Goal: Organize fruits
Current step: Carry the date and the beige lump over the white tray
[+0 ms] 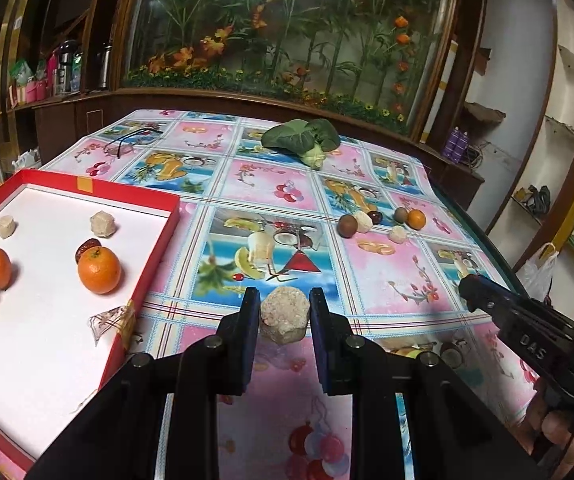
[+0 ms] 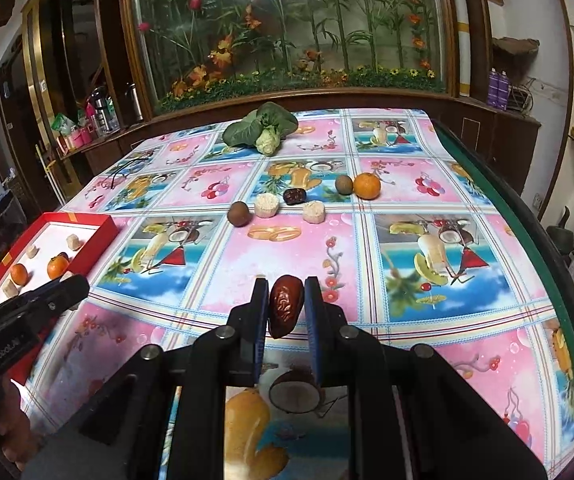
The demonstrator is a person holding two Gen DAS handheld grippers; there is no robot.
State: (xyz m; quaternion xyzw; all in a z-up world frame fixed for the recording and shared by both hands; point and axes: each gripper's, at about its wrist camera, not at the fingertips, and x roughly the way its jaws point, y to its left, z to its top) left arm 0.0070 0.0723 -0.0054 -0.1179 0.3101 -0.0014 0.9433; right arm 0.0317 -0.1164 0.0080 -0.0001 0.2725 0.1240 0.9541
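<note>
My left gripper is shut on a pale beige chunk and holds it above the tablecloth, just right of the red tray. The tray holds two oranges, a red date and three beige chunks. My right gripper is shut on a wrinkled red date above the table. Farther back lie a cluster of loose fruits: an orange, two brown round fruits, a dark date and two beige chunks.
A leafy green vegetable lies at the table's far side. Glasses lie at the far left. The table's green edge runs along the right. A wooden cabinet with artificial flowers stands behind.
</note>
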